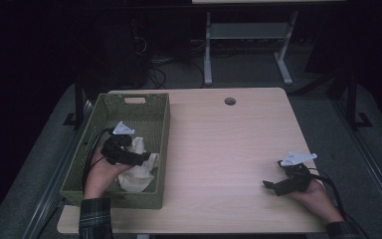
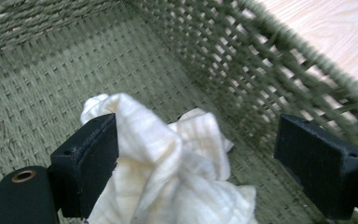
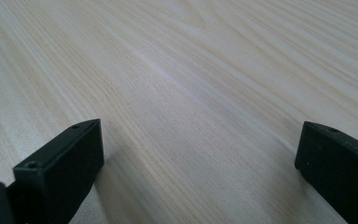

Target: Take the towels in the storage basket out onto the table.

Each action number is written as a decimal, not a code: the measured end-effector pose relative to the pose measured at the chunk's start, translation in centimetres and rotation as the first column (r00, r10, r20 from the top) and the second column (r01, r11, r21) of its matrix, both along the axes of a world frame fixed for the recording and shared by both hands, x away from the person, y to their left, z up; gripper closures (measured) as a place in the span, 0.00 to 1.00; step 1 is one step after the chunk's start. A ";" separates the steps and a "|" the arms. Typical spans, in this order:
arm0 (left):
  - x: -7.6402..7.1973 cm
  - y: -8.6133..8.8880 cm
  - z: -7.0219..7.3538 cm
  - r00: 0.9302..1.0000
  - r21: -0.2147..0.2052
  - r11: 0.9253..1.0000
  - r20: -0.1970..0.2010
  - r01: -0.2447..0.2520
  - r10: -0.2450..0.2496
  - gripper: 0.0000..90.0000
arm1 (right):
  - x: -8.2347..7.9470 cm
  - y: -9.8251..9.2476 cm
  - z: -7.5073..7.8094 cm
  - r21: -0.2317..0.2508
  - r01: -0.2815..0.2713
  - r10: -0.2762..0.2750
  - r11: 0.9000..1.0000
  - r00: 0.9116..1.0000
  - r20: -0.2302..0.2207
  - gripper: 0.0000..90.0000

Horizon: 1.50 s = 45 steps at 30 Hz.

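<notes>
Pale wooden table (image 1: pixel 219 144) carries a green basket (image 1: pixel 149 107) holding cream cloth (image 2: pixel 168 168); left claw (image 2: pixel 196 154) and right claw (image 3: pixel 198 163) both gape wide.

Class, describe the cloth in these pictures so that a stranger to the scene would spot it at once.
Start at the pale wooden table and find the green woven basket on its left side. Inside, near its front end, lies a crumpled cream cloth between the open fingers of the left gripper. It is the basket's one pale, soft thing.
</notes>
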<state>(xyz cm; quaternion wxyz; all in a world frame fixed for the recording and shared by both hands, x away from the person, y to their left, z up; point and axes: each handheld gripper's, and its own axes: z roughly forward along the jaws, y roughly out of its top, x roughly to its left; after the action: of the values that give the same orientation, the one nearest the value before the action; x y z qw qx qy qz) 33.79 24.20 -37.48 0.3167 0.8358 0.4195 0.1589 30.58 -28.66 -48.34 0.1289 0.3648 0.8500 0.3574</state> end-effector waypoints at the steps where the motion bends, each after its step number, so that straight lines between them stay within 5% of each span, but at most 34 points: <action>1: 0.1 0.3 -0.4 1.000 -0.002 1.000 -0.004 -0.005 0.005 0.15 | 0.0 0.0 0.0 0.000 0.000 0.000 1.000 1.000 0.000 0.01; 10: 0.9 0.8 -2.6 0.998 0.027 0.999 -0.057 -0.029 0.030 0.15 | 0.0 0.0 0.0 0.001 0.000 0.000 1.000 1.000 0.000 0.01; 12: 1.2 0.7 -3.3 0.995 0.076 0.996 -0.085 -0.040 0.047 0.15 | 0.0 0.0 0.0 0.001 -0.001 0.001 1.000 1.000 0.001 0.01; 20: 1.7 0.2 -4.5 0.984 0.156 0.987 -0.163 -0.041 0.066 0.14 | 0.0 0.0 0.0 0.000 -0.001 0.001 1.000 1.000 0.000 0.01; 22: 1.8 0.2 -4.7 0.980 0.176 0.984 -0.185 -0.037 0.070 0.14 | 0.1 0.0 0.0 0.000 -0.004 0.004 1.000 1.000 0.005 0.01; 25: 2.1 0.2 -5.5 0.965 0.191 0.981 -0.248 -0.038 0.086 0.14 | 0.1 0.0 0.0 -0.003 -0.005 0.005 1.000 1.000 0.004 0.01; 33: 2.3 0.2 -6.2 0.942 0.203 0.979 -0.321 -0.035 0.100 0.14 | 0.1 0.0 0.0 -0.001 -0.005 0.005 1.000 1.000 0.005 0.01; 43: 2.4 0.1 -6.2 0.936 0.227 0.973 -0.335 -0.029 0.106 0.17 | 0.1 0.0 0.0 -0.001 -0.006 0.006 1.000 1.000 0.005 0.01; 44: 2.3 0.2 -6.0 0.936 0.212 0.977 -0.337 -0.027 0.099 0.33 | 0.1 0.0 0.0 -0.001 -0.006 0.006 1.000 1.000 0.004 0.01; 45: 2.2 0.1 -5.9 0.938 0.212 0.977 -0.332 -0.032 0.103 0.33 | 0.1 0.0 0.0 -0.001 -0.006 0.006 1.000 1.000 0.004 0.01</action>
<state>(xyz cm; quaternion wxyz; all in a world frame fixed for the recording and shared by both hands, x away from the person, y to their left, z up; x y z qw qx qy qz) 35.98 24.30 -43.36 0.1464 0.8636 0.4782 0.0647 30.63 -28.62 -48.37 0.1298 0.3612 0.8510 0.3584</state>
